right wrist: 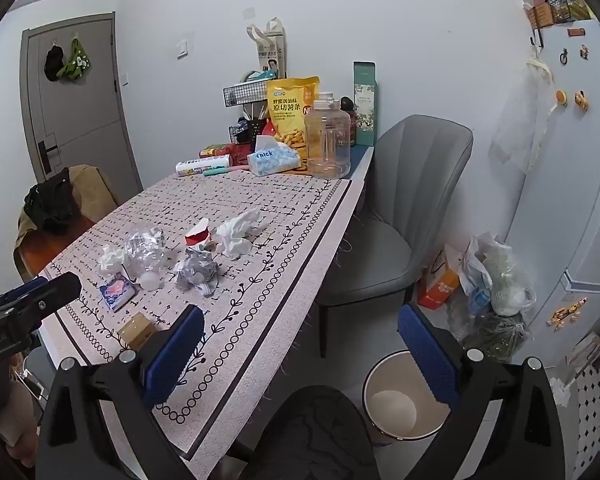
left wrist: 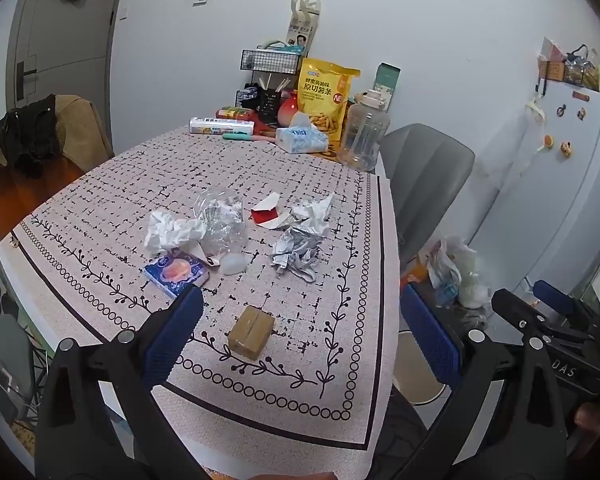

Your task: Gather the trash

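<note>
Blue-padded left gripper [left wrist: 300,336] tilts down over the patterned tablecloth [left wrist: 260,168], jaws spread wide, nothing between them. Small brown cardboard box [left wrist: 251,331] lies just beyond; crumpled white papers [left wrist: 172,232], clear plastic wrap [left wrist: 224,220] and a red-white carton scrap [left wrist: 266,213] sit mid-table.

Right view: right gripper [right wrist: 300,356] angled down, jaws released, empty. White round waste bin [right wrist: 404,400] on the floor right of the table, no trash visible inside.
</note>
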`<move>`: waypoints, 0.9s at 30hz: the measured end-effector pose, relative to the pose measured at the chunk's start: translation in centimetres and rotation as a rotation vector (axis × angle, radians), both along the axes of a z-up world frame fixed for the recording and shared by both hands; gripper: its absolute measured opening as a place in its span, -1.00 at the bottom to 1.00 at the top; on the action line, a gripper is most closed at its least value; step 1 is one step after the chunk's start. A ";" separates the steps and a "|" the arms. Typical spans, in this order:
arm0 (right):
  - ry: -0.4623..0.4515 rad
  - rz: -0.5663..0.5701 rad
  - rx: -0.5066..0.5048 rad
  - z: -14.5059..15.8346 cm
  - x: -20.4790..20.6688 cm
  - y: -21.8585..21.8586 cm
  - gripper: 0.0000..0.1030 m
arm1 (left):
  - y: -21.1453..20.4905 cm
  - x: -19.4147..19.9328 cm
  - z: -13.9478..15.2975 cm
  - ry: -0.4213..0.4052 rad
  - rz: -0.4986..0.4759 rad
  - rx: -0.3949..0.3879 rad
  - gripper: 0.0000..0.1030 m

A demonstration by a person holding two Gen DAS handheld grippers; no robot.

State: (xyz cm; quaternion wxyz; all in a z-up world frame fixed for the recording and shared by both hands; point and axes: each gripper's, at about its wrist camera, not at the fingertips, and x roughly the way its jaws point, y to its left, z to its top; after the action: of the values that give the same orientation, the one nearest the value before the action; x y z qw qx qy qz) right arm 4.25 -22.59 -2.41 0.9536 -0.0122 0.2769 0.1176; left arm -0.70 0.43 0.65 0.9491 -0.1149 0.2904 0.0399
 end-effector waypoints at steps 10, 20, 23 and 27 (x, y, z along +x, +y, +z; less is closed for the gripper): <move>0.000 0.011 0.007 0.4 0.2 -1.1 0.85 | -0.1 0.0 -0.1 0.002 -0.001 0.002 0.90; -0.005 0.013 0.008 0.5 0.1 -1.1 0.85 | -0.1 -0.1 -0.2 0.002 0.000 0.005 0.90; -0.007 0.011 0.007 0.5 0.0 -1.0 0.85 | -0.1 -0.1 -0.2 0.002 -0.003 0.006 0.90; -0.009 0.009 0.010 0.7 0.0 -1.0 0.85 | -0.2 -0.1 -0.2 0.003 -0.006 0.009 0.90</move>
State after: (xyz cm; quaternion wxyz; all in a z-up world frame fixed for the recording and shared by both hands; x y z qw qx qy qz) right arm 4.22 -23.61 -1.74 0.9544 -0.0090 0.2717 0.1232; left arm -0.77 0.18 0.50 0.9494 -0.1097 0.2918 0.0383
